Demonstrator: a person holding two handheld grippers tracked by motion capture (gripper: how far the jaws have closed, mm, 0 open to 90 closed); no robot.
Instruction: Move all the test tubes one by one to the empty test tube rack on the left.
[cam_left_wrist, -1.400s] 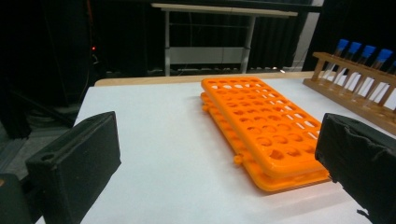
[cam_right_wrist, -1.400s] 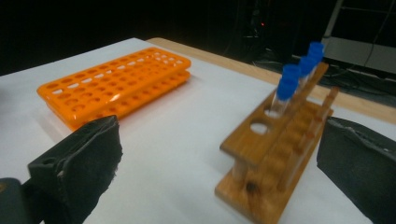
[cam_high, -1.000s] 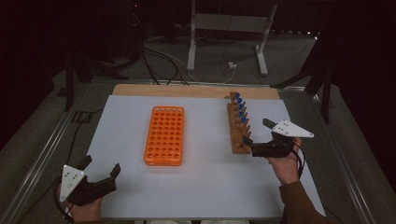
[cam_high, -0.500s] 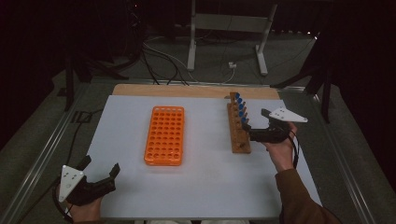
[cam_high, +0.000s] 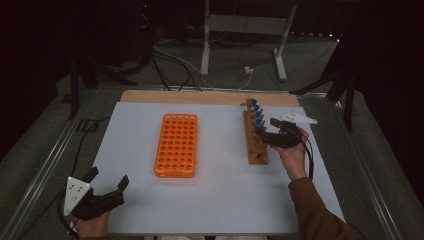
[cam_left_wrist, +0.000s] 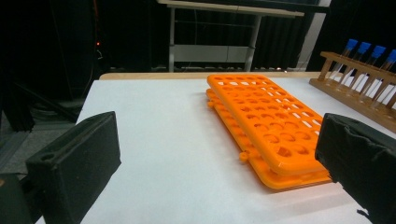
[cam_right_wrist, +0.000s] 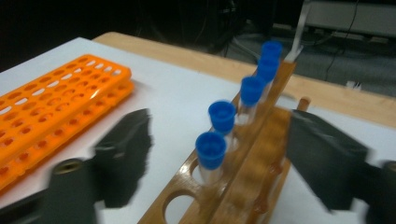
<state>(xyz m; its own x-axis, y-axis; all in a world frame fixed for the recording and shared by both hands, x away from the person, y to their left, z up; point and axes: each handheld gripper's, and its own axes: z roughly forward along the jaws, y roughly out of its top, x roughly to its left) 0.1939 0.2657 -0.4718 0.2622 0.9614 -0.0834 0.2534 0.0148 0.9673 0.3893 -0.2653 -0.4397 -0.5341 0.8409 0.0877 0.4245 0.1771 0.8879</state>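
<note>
A wooden rack (cam_high: 256, 145) stands right of centre, with several blue-capped tubes (cam_high: 257, 114) in its far half. An orange rack (cam_high: 176, 145) with all its holes bare lies mid-table. My right gripper (cam_high: 263, 133) reaches over the wooden rack from the right. In the right gripper view its jaws (cam_right_wrist: 222, 140) straddle the rack and the nearest blue-capped tube (cam_right_wrist: 211, 151). They have just been closing, and gaps remain on both sides of the tube. My left gripper (cam_high: 107, 182) rests open at the front left corner. It faces the orange rack (cam_left_wrist: 266, 121) with nothing between its jaws (cam_left_wrist: 217, 158).
A white mat (cam_high: 215, 200) covers the table, and a wooden strip (cam_high: 200, 96) shows along the far edge. Metal rails (cam_high: 45, 170) flank the table. A metal stand (cam_high: 245, 30) and cables (cam_high: 170, 60) are on the floor beyond.
My right gripper has moved away from me and to the left, from beside the wooden rack's near end to over the rack at the tubes. Its jaws have narrowed. The left gripper has stayed put.
</note>
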